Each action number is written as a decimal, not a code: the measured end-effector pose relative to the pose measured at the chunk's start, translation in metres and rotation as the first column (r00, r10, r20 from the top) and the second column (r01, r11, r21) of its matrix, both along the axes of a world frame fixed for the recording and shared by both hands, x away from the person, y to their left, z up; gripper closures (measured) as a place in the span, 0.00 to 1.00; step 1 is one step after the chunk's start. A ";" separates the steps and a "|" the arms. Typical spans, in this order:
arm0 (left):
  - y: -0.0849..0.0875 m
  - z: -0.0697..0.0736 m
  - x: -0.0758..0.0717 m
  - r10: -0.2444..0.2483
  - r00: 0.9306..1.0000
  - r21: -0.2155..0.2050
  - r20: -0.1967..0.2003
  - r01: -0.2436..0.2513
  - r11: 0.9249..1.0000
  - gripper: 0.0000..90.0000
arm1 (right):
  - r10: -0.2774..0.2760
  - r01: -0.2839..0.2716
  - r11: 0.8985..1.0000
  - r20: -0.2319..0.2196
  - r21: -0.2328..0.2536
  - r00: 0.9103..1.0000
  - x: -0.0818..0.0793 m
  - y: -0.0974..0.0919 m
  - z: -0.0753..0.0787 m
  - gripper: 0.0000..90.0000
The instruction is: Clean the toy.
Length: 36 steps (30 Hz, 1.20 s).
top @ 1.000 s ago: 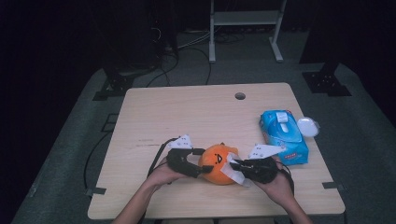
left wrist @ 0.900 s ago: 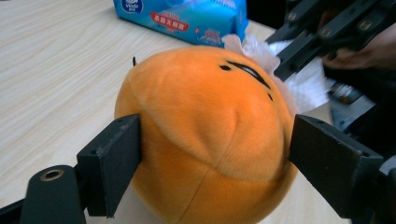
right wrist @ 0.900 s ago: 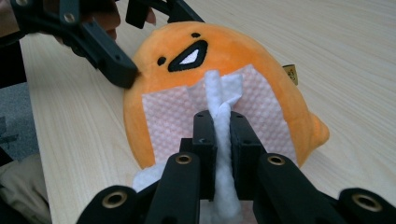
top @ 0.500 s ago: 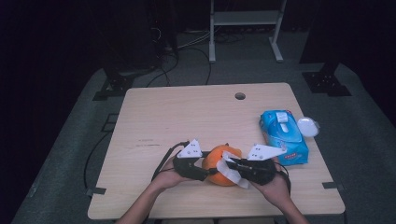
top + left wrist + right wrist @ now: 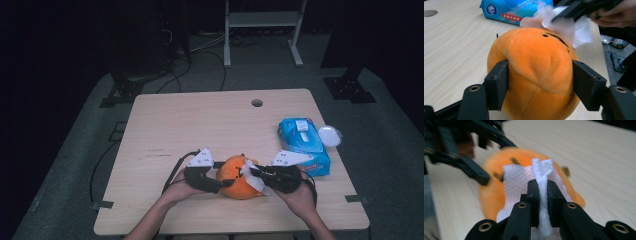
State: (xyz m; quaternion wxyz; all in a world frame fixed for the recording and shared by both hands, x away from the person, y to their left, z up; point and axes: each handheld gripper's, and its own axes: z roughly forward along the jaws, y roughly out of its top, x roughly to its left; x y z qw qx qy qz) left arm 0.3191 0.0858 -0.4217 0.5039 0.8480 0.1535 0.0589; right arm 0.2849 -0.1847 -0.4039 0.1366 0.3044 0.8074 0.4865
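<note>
1. Two hand-held grippers meet at an orange plush toy (image 5: 240, 176) near the front edge of the worktop (image 5: 200, 125), about midway along it.
2. Left gripper (image 5: 540, 85): its jaws have just been closing and then easing a little wider; in the left gripper view the pads press on both flanks of the plush toy, dented fabric at each contact. Toy sits on the worktop, held from the person's left.
3. Right gripper (image 5: 543, 192): jaws clamped tight on a folded white wet wipe (image 5: 517, 182). The wipe stands up between the pads and spreads over the toy's top, lying against the orange fabric. The right gripper view is blurred, so finer contact cannot be told.
4. The left gripper view shows black stitched marks on the toy's upper side, just beside the wipe.
5. Left hand (image 5: 182, 187) and right hand (image 5: 300, 195) come in from the bottom edge of the high view, one on each side of the toy.
6. Blue pack of wipes (image 5: 302, 145) lies to the right of the toy, near the right gripper's body; whether they touch cannot be told. A white round lid (image 5: 330, 135) rests at the pack's far right end.
7. Round cable hole (image 5: 257, 103) near the far edge of the worktop, well apart from the work.
</note>
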 end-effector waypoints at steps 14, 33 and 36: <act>-0.008 0.002 -0.004 0.001 1.000 0.005 0.025 -0.001 1.000 0.32 | -0.003 0.003 1.000 -0.022 0.001 1.000 -0.001 -0.001 -0.003 0.91; -0.009 0.008 -0.005 -0.009 0.999 -0.002 -0.031 0.009 1.000 0.25 | 0.031 -0.031 1.000 -0.031 -0.003 0.999 -0.004 -0.002 -0.007 0.91; -0.007 0.005 -0.007 -0.029 1.000 0.033 0.000 0.029 0.999 0.33 | 0.081 -0.081 0.997 -0.048 -0.002 0.996 -0.008 0.005 -0.009 0.90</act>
